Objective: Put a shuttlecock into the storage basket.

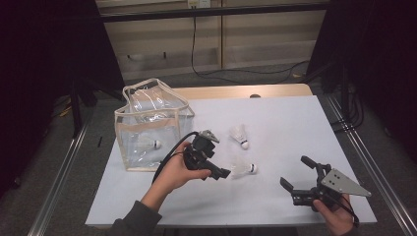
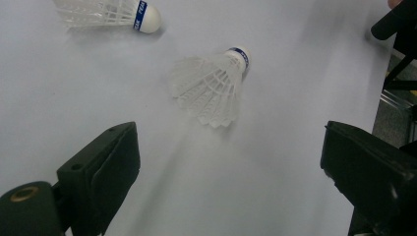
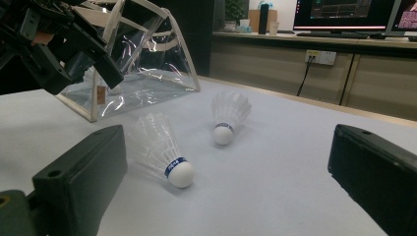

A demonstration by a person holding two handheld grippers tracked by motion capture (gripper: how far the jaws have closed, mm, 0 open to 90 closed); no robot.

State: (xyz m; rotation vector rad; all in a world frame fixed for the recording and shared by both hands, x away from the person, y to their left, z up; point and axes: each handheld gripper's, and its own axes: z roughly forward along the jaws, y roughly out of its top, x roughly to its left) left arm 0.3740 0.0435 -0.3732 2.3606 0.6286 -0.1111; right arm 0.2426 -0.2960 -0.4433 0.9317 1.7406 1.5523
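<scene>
My left gripper (image 1: 212, 166) is up off the white table sheet (image 1: 295, 123), just right of the clear bag (image 1: 147, 123), tilted down toward the near shuttlecock (image 1: 243, 168). Jaws spread wide, nothing between them. In the left gripper view the two black jaws sit at the bottom corners with the near shuttlecock (image 2: 211, 86) ahead of them, lying on its side, cork pointing away, feather skirt toward me. Not touching it. The far shuttlecock (image 2: 110, 14) is at the top left of that view, also on its side.

My right gripper (image 1: 300, 174) is low near the front right of the sheet, jaws also released and wide apart, holding nothing. It points back across the table: in the right gripper view the near shuttlecock (image 3: 164, 147) lies just past my left-hand jaw, cork toward the camera, and the far shuttlecock (image 3: 228, 115) sits beyond it, cork down toward me.

The far shuttlecock (image 1: 240, 135) is mid-sheet, apart from the near one. A third shuttlecock (image 1: 147, 144) is inside the clear bag, low against its front wall. The bag (image 3: 133, 73) stands upright with its top open at the sheet's left edge.

Monitors (image 3: 354, 14) on a bench behind the table.
</scene>
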